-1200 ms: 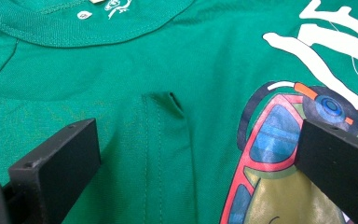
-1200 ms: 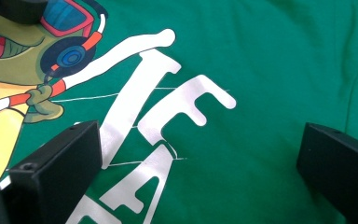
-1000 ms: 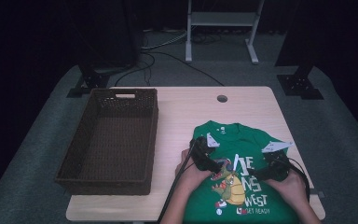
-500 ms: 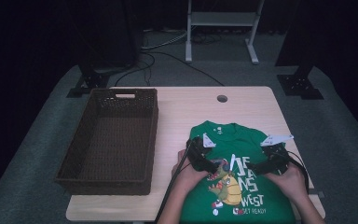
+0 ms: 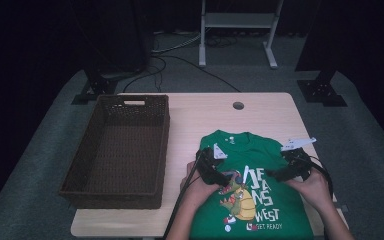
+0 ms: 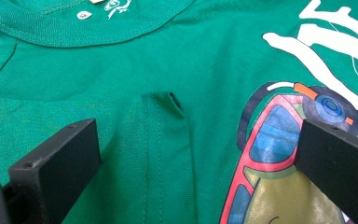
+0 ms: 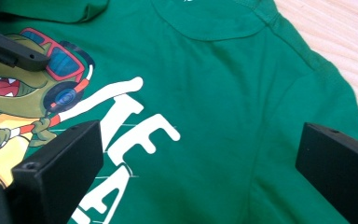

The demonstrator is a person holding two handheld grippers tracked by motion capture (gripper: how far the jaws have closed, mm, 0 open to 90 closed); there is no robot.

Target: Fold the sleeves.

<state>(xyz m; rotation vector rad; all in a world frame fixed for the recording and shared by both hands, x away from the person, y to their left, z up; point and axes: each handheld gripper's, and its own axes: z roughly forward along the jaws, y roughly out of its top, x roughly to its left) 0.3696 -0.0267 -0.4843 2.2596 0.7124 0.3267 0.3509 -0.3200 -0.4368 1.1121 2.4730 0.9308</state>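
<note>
At the near edge of the table [image 5: 260, 107], the person's two forearms come in from below, and each hand holds one gripper over a green T-shirt [image 5: 260, 155]. The T-shirt lies flat on the right half of the table, with its collar to the far side and its lower part reaching the near edge. It has a printed cartoon dinosaur [image 5: 237, 197] with sunglasses and headphones, and white letters beside it.

The left gripper [image 5: 223, 176] is over the left part of the chest, just at the dinosaur's head. In the left gripper view its jaws stand wide apart and hold nothing; between them I see a folded-in sleeve with its stitched hem [image 6: 145, 154] lying on the shirt front.

The right gripper [image 5: 279, 174] is over the right part of the chest, near the white letters. In the right gripper view its jaws are also wide apart and empty, with plain green cloth and the letters between them, and the bare wood of the table is beyond the shoulder.

To the left of the T-shirt, well apart from it, stands a dark woven basket [image 5: 152, 150]. Farther away there is a small round hole [image 5: 238, 105] in the table top.
</note>
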